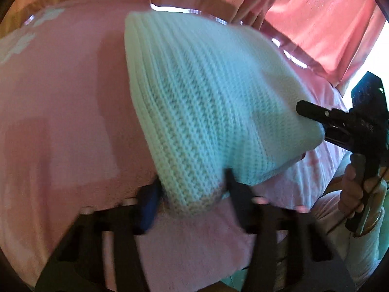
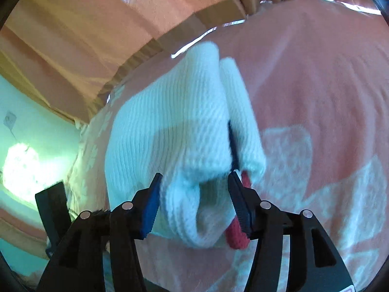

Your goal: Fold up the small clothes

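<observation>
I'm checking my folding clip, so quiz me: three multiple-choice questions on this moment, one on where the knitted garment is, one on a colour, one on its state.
1. The knitted garment lies on: A) a wooden floor B) a pink blanket C) a wire basket.
2. The small knit piece beside the right tongs is: A) red B) yellow C) black.
3. The garment is: A) on a hanger B) rolled into a ball C) doubled over itself.

Answers:
1 B, pink cloth with pale patches surrounds it.
2 A, red shows close by the tongs in the right wrist view.
3 C, two layers part along its far edge in that view.
</observation>
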Demonstrator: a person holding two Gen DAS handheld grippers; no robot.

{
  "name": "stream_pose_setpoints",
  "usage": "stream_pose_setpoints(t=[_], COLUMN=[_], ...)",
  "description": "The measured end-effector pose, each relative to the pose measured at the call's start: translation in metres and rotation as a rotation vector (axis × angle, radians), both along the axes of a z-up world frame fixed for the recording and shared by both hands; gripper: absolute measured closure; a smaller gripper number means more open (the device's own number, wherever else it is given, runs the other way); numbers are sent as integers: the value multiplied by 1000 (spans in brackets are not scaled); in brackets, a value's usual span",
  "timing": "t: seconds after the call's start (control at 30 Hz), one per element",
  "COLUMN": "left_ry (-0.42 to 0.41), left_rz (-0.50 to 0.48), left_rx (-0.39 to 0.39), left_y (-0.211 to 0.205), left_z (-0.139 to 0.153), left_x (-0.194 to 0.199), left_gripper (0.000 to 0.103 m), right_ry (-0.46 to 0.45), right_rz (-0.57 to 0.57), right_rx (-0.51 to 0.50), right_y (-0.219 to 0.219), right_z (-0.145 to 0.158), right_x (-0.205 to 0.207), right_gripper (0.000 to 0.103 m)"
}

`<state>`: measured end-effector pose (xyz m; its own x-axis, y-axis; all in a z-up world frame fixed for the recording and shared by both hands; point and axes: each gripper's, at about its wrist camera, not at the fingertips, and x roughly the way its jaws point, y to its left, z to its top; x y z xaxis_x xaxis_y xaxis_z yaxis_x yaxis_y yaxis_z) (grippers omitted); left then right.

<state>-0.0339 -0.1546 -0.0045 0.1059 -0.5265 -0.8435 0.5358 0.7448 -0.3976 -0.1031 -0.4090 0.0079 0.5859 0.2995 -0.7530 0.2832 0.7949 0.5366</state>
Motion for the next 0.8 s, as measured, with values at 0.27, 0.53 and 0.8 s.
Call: stream_pose_setpoints(t=[0.27,0.53,0.8], left_ry=[19,-74,-229], left_rz=[56,21,75], left_rx=[-44,26,-25], left_y=[37,34,12], left_z=[33,46,96], left_x=[6,-4,60], left_gripper=[83,77,23], right_ry=[-88,25,-65], right_rz=[-6,-19,32], right_rx=[-11,-117,-281], right_y=[15,18,-9], right_z=[32,13,64], right_x=[-35,-40,24], right_gripper=[95,70,33])
